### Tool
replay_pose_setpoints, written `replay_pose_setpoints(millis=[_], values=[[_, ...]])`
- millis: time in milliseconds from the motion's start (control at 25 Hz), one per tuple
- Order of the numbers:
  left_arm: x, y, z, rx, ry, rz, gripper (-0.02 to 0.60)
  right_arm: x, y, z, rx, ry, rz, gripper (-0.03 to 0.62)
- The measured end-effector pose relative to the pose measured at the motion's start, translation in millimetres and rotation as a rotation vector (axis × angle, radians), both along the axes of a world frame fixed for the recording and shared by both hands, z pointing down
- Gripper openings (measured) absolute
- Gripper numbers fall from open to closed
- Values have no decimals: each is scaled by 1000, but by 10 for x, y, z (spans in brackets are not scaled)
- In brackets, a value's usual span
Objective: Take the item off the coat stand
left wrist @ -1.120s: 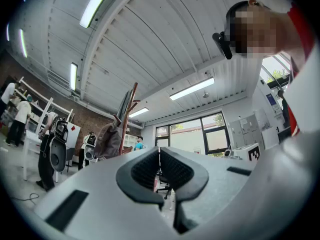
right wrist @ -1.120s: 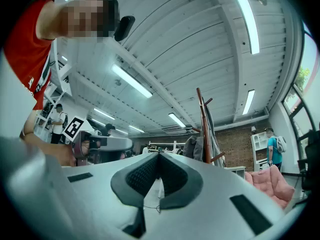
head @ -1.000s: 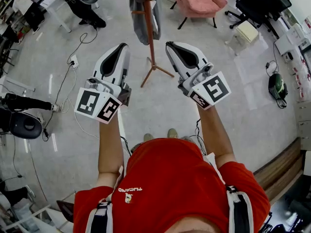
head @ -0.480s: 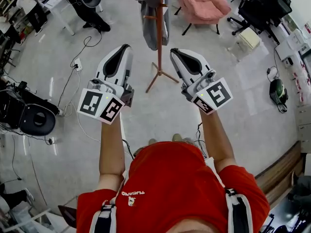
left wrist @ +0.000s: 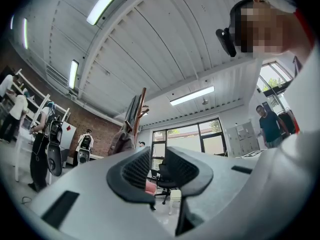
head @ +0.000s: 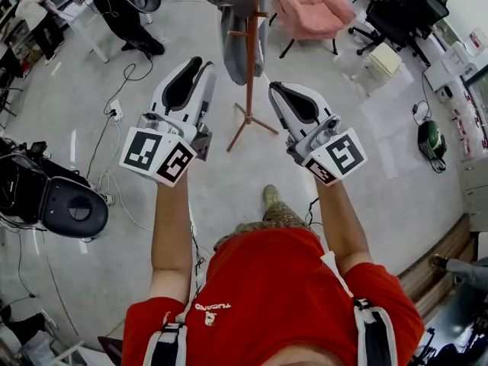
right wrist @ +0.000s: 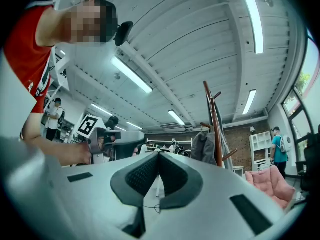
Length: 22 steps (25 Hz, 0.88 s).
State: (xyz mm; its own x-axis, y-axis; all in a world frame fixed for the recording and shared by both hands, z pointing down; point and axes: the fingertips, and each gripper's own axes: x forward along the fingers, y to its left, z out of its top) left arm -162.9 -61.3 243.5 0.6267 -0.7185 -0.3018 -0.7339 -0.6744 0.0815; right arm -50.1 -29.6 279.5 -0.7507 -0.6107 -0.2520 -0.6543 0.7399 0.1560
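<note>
A brown wooden coat stand [head: 251, 52] rises from tripod legs on the grey floor, straight ahead in the head view. A grey garment [head: 230, 17] hangs from its upper pegs. My left gripper [head: 204, 67] is raised just left of the pole, short of the garment; its jaws are opening with nothing between them. My right gripper [head: 273, 88] is held just right of the pole, shut and empty. The left gripper view shows the stand [left wrist: 141, 104] and garment [left wrist: 131, 111] ahead past the parted jaws. The right gripper view has the stand [right wrist: 215, 129] and garment [right wrist: 202, 147] to the right.
A pink armchair [head: 313, 2] and a black office chair [head: 408, 6] stand beyond the coat stand. A black round device [head: 72, 204] sits at the left, with cables [head: 114, 109] across the floor. A person [head: 126, 14] stands at the far left.
The coat stand has come closer in the head view. My left gripper has risen toward the garment and its jaws have parted. The right gripper stays shut in much the same place.
</note>
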Motion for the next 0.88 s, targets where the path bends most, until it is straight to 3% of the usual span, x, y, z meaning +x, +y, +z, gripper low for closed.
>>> replay_pose_setpoints(millis=[400, 680, 880], values=[[84, -987, -106, 9, -3, -51, 172, 265, -824, -119, 67, -18, -35, 25], [61, -2423, -229, -8, -39, -105, 212, 426, -2042, -196, 80, -24, -74, 25], [15, -2997, -326, -12, -76, -152, 243, 619, -2437, -199, 86, -29, -99, 25]])
